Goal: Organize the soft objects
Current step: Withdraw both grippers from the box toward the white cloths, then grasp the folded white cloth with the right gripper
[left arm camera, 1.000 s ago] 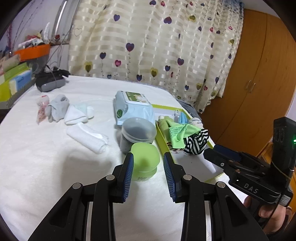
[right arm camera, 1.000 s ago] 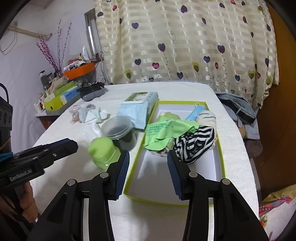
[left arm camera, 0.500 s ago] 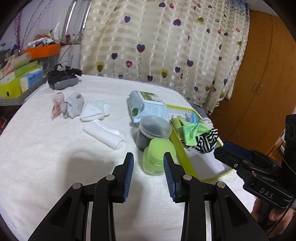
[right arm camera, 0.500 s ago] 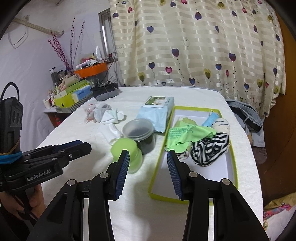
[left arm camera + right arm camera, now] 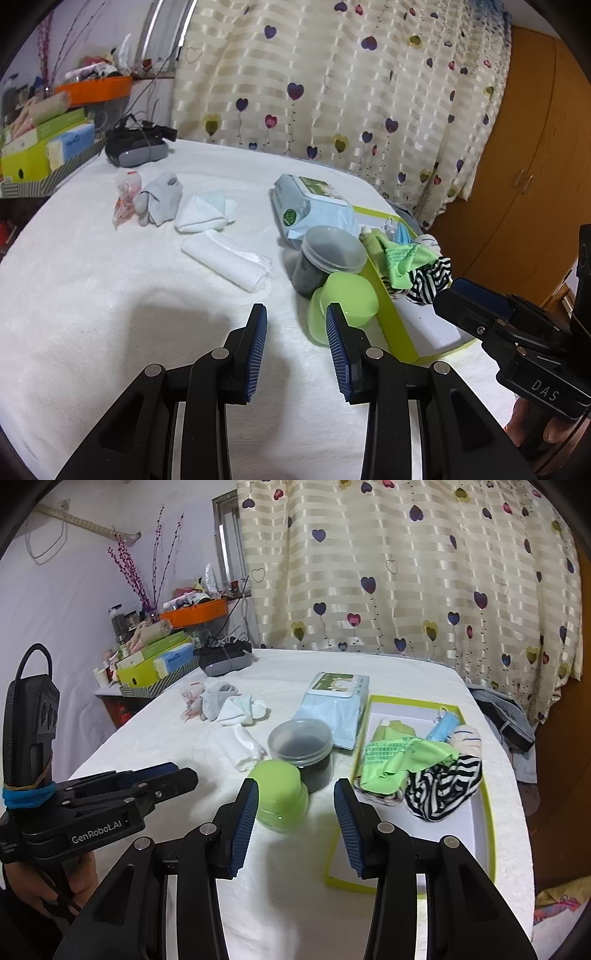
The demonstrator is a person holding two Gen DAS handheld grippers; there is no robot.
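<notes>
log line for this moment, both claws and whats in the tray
left claw: open, empty | right claw: open, empty | tray: green cloth, striped sock | rolled white towel: on table

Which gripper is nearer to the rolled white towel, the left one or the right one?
Left. The left gripper hangs open just before the rolled white towel; the right gripper is further aside, facing the green-rimmed box.

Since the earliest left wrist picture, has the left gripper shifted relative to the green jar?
Yes. The left gripper has shifted left: the green jar, earlier between its fingers, now sits beside the right one.
</notes>
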